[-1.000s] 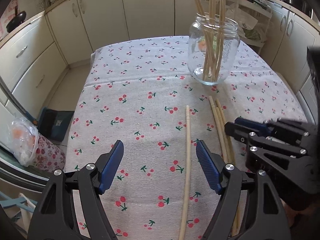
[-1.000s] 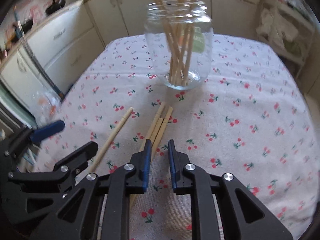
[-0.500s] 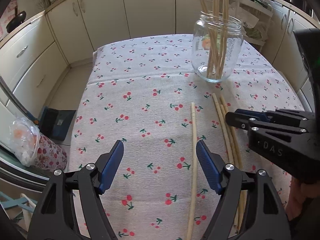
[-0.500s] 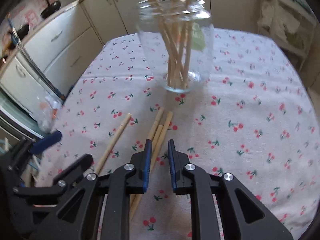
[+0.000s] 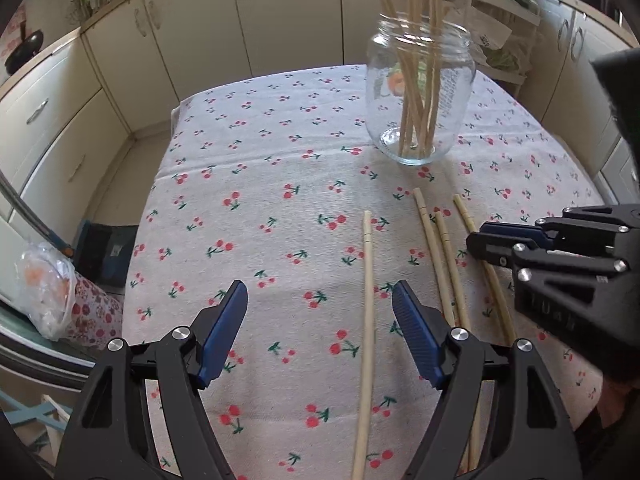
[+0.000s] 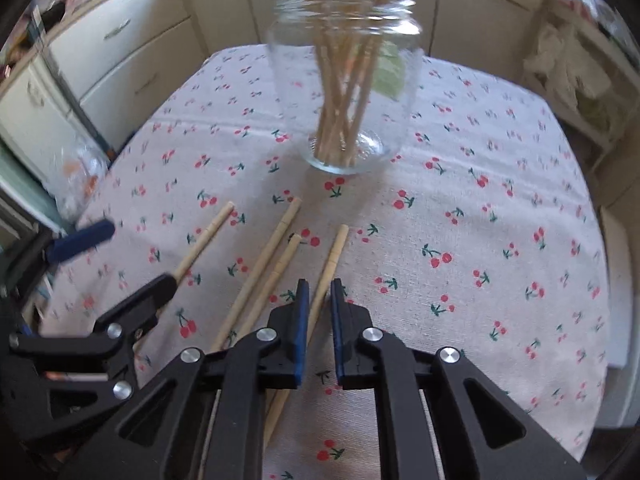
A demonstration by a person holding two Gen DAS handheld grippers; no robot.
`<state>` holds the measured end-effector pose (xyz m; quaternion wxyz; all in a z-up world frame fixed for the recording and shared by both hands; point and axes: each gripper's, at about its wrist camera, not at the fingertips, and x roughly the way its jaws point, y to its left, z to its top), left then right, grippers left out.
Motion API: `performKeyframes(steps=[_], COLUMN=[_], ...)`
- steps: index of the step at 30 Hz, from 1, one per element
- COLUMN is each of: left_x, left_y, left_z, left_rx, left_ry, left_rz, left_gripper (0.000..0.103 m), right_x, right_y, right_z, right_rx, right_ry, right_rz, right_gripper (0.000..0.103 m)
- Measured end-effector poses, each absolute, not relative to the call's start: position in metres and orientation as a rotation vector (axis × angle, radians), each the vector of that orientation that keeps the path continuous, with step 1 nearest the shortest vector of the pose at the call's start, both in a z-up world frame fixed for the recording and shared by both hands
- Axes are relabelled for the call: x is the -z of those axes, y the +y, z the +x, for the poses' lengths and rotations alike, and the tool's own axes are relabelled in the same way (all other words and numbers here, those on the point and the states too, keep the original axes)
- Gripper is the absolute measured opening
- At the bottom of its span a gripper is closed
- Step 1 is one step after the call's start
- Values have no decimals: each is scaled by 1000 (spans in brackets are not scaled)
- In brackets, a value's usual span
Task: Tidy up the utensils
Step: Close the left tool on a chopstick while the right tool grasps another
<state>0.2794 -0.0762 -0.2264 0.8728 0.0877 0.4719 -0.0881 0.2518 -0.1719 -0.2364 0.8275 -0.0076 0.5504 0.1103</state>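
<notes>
Loose chopsticks (image 5: 367, 320): four lie flat on the tabletop (image 5: 280, 208) near the glass jar (image 5: 420, 96); light, stiff, smooth, likely to roll.
Hold: mid-shaft, across the width.
Glass jar: upright, fragile, holds several chopsticks on end.
Left gripper (image 5: 320, 320): wide open, empty, straddling one stick.
Right gripper (image 6: 319, 320): nearly closed around the rightmost chopstick (image 6: 326, 276); contact cannot be told.

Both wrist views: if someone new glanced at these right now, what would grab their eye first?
Probably the glass jar at the far side of the cherry-print tablecloth, upright with a bundle of chopsticks standing in it. Next, the four loose chopsticks lying flat on the cloth between the jar and the tools. The right tool has its nearly closed jaws either side of the rightmost chopstick, while the left tool hangs wide open by the leftmost one.
</notes>
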Motion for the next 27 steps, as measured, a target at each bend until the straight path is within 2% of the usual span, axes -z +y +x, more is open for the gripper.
performKeyframes(steps=[19,25,27], left_x=[241,240,239], left_y=[-90,-95,-99], left_z=[295,295,295], left_rx=[221,269,293], left_ry=[1016,1012,1015], left_rz=[211,200,197], left_gripper=[71,53,40], right_x=[230,229,229], right_y=[-202,-205,-203], right_z=[230,229,228], right_rx=[-251,-279,-276], right_ry=[1190,1194,1185], right_rz=[-17,-40,-49], right_gripper=[10,10,10])
